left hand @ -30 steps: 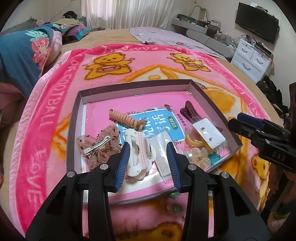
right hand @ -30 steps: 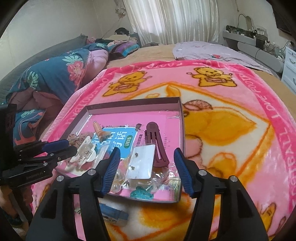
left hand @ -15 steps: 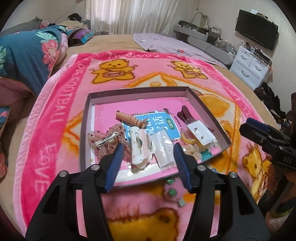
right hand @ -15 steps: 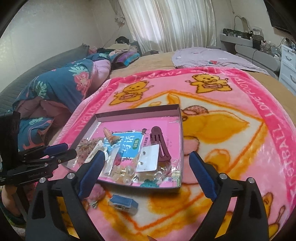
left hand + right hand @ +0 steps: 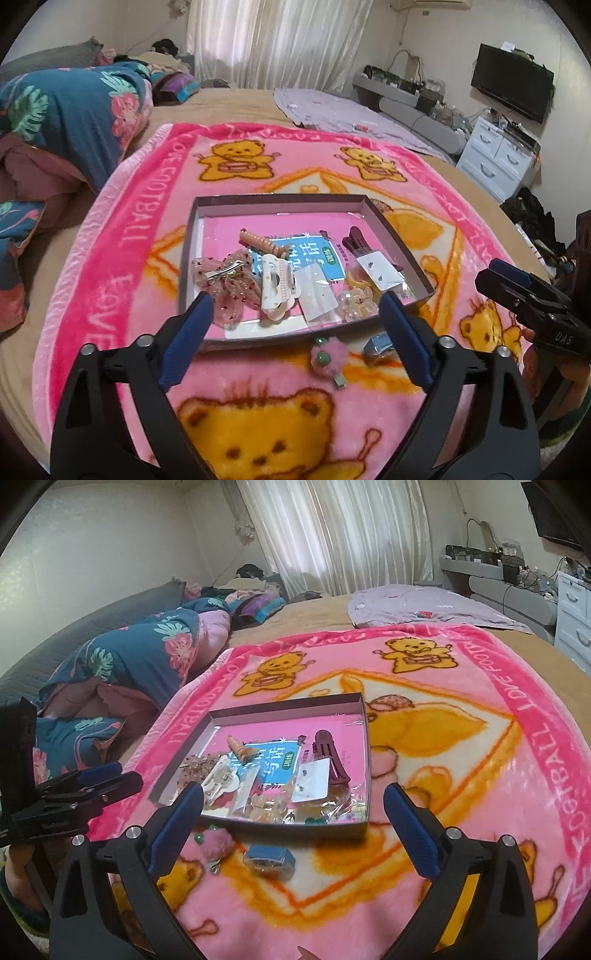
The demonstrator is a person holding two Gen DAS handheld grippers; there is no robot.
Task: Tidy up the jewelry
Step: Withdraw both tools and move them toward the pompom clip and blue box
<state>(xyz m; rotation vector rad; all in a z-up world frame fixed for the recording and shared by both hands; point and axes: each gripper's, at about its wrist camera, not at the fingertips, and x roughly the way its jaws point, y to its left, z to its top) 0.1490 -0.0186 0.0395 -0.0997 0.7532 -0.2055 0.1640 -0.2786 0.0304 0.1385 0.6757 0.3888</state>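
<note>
A shallow box lid lies on the pink bear blanket and holds several hair pieces: a white claw clip, a speckled bow clip, a coiled tie, a maroon clip and an earring card. A pink pompom clip and a small blue packet lie on the blanket in front of the box. My left gripper is open and empty, above the box's near edge. My right gripper is open and empty, also near that edge.
The pink blanket covers a bed. A dark floral quilt is piled at the left. A lilac cloth lies at the far side. White drawers and a wall television stand at the right.
Both grippers have pulled back and up from the box and opened wider. The pompom clip and blue packet in front of the box have come into view.
</note>
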